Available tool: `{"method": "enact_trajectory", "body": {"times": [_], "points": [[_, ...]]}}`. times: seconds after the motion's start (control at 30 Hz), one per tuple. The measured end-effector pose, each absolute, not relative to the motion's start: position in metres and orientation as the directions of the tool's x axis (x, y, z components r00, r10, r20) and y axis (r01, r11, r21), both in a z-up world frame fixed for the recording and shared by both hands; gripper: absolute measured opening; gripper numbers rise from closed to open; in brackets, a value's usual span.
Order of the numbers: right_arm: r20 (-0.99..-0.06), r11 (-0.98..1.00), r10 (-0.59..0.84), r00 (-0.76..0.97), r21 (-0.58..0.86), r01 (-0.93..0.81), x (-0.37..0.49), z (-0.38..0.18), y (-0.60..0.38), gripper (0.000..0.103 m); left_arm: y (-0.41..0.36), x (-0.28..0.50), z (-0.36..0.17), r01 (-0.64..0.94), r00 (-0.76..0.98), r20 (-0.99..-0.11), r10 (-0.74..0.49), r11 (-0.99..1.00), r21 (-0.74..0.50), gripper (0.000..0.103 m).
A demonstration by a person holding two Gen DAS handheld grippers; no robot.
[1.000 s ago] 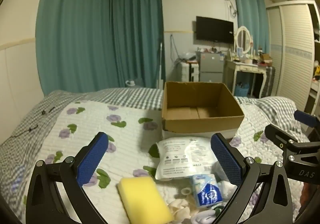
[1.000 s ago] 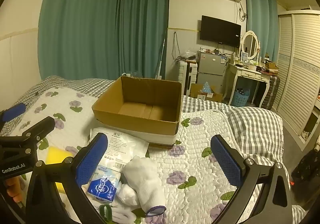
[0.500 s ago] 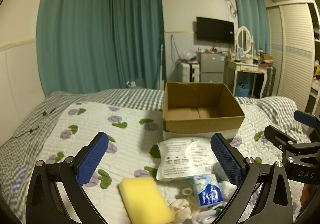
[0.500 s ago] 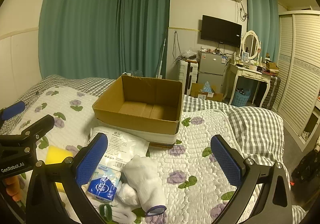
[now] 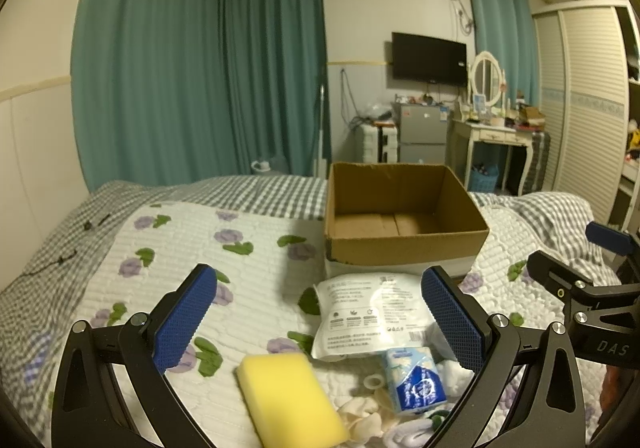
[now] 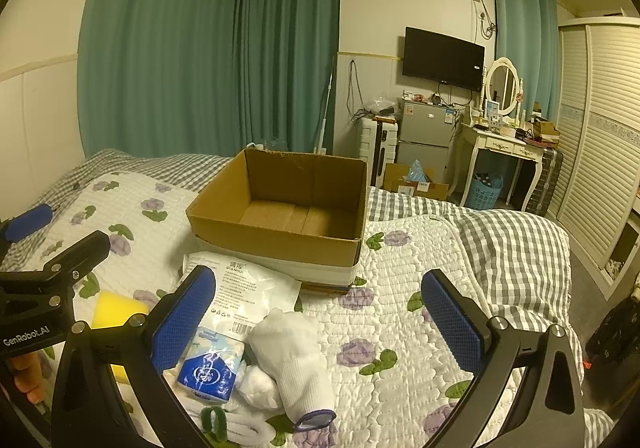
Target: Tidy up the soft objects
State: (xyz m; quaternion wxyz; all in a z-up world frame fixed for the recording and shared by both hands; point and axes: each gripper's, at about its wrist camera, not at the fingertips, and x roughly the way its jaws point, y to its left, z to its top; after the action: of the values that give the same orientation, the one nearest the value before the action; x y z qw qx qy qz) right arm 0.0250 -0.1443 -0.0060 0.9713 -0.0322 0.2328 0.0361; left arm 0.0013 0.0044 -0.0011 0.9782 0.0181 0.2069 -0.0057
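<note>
An open, empty cardboard box [image 5: 404, 208] [image 6: 280, 212] stands on the bed. In front of it lie a white plastic pack [image 5: 368, 316] [image 6: 244, 288], a blue tissue packet [image 5: 416, 382] [image 6: 210, 366], a yellow sponge [image 5: 292, 396] [image 6: 116, 308] and a white sock [image 6: 296, 352]. My left gripper [image 5: 320, 312] is open and empty above the sponge and pack. My right gripper [image 6: 320, 316] is open and empty above the sock. Each gripper shows at the edge of the other's view, the right one [image 5: 592, 300] and the left one [image 6: 48, 288].
The bed has a white flowered quilt [image 6: 400, 328] over a grey checked blanket [image 6: 512, 240]. Teal curtains [image 5: 200, 68] hang behind it. A small fridge [image 6: 424, 136], a dressing table [image 6: 504, 144] and a louvred wardrobe [image 6: 600, 128] stand at the right.
Both views have shifted very slightly; the objects on the bed lie where they were. Both grippers stay open.
</note>
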Motion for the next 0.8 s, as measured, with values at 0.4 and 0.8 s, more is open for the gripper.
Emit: {"method": "enact_trajectory", "body": {"times": [0.4,0.8], "points": [[-0.462,0.995,0.059,0.885,-0.044,-0.089,0.0254,-0.0074,-0.1451,0.103,0.003,0.001,-0.0007,0.016,0.915,-0.404,-0.001,0.999,0.033,0.103],[-0.472,0.995,0.059,0.88,-0.041,-0.089,0.0279,-0.0095,-0.1445,0.103,0.0039,-0.0005,0.0008,0.022,0.915,-0.404,-0.007,0.999,0.032,0.103]]}}
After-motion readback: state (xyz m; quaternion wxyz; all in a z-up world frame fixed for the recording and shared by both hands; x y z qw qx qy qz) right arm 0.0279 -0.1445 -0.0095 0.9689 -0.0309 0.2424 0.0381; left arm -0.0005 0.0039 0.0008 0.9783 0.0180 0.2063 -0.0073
